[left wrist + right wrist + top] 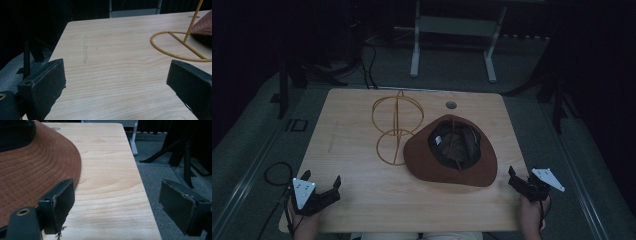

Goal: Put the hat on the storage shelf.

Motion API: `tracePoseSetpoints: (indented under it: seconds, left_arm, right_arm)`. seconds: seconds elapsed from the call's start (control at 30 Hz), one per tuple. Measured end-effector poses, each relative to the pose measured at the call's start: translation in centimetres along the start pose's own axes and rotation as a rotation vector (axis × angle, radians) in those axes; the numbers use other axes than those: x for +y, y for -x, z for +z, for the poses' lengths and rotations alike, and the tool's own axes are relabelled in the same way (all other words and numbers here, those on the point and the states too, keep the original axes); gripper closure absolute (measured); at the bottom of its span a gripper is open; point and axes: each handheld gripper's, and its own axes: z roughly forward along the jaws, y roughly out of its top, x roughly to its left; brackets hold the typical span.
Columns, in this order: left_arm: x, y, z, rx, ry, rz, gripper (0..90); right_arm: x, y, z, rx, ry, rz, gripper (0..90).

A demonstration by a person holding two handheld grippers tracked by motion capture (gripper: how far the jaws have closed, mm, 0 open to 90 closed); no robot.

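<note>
A brown brimmed hat [422, 161] lies upside down on the right half of the wooden table [362, 205], its dark lining facing up. Left of it stands a yellow wire hat stand [397, 120], with the brim resting against its base ring. My left gripper [321, 177] hovers open over the near left corner, nothing between its jaws. In the left gripper view the gripper [116, 75] faces bare wood, with the stand [192, 21] and hat edge [203, 25] at far right. My right gripper [521, 176] is open at the table's near right edge. In the right gripper view the gripper [116, 192] stands just right of the hat brim [37, 160].
A round cable hole [451, 105] sits near the table's far edge. A white metal frame [452, 30] stands on the grey floor behind. Dark stands flank the table on both sides. A black cable loop [277, 172] lies on the floor at left.
</note>
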Motion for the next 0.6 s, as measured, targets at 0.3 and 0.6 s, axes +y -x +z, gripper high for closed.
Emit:
tracePoseSetpoints:
  seconds: [0.3, 0.6]
  left_arm:
    - [0.0, -0.2, 0.1, -0.018, 0.008, -0.045, 2.8]
    - [0.1, 0.0, 0.2, -0.017, -0.016, -0.01, 2.8]
  right_arm:
    - [0.9, -0.5, 0.1, 0.043, -0.065, -0.01, 13.7]
    - [2.8, -0.8, 0.0, 0.121, -0.092, 0.029, 13.7]
